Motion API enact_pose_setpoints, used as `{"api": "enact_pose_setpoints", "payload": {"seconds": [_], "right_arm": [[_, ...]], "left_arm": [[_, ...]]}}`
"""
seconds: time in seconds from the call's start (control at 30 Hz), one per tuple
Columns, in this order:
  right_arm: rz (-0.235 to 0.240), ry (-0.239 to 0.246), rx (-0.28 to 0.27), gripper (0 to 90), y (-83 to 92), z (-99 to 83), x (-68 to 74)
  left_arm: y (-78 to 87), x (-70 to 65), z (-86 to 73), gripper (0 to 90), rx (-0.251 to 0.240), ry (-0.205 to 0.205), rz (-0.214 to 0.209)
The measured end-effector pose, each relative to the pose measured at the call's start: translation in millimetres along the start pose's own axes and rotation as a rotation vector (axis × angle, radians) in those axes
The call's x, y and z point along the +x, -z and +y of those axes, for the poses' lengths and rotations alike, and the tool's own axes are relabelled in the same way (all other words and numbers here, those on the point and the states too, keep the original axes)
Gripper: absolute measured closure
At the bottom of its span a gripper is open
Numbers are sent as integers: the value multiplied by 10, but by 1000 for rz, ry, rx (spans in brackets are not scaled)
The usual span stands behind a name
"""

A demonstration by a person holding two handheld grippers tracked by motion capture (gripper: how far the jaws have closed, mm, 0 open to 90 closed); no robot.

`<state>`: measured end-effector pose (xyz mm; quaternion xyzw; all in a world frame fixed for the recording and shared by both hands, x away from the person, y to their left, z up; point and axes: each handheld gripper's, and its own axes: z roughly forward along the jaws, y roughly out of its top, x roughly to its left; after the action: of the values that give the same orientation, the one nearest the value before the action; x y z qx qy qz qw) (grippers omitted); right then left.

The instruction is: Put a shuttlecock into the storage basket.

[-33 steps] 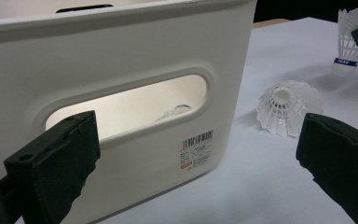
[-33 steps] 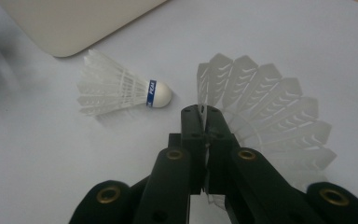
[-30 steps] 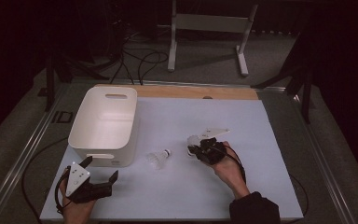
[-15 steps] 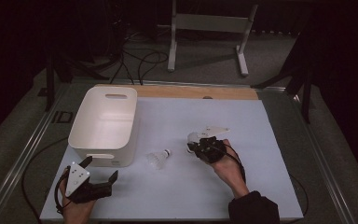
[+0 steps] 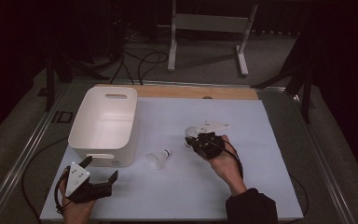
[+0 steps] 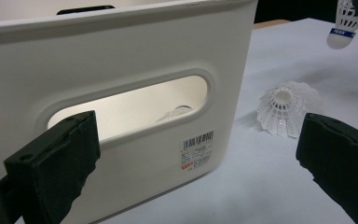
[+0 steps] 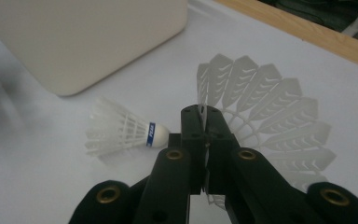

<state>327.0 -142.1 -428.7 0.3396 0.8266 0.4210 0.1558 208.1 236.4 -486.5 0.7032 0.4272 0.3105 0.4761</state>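
Observation:
My right gripper (image 5: 193, 140) is shut on the feather skirt of a white shuttlecock (image 7: 265, 112), held just above the white table near its middle. A second shuttlecock (image 5: 158, 159) with a blue band lies on its side on the table (image 7: 121, 133), to the left of that gripper. In the left gripper view it lies (image 6: 284, 109) beyond the right pad. My left gripper (image 5: 101, 168) stands open at the front left, with nothing between its jaws (image 6: 196, 158). It faces the near wall of a white bin (image 5: 103, 126).
Through the bin's handle slot (image 6: 130, 105) I see another shuttlecock (image 6: 177, 112) inside. A wooden strip (image 5: 196, 92) runs along the table's far edge. Cables and a metal stand (image 5: 209, 28) are on the floor beyond.
The right gripper has shifted only slightly with its shuttlecock. The left gripper and the shuttlecock on the table have kept still.

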Motion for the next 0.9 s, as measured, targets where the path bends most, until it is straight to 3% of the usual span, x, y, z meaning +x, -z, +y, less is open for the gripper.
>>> {"api": "enact_pose_setpoints", "payload": {"seconds": [0.9], "right_arm": [[-6,0,-66,896,40,285,82]], "left_arm": [[-2,-1,0,2,0,0,-1]]}}
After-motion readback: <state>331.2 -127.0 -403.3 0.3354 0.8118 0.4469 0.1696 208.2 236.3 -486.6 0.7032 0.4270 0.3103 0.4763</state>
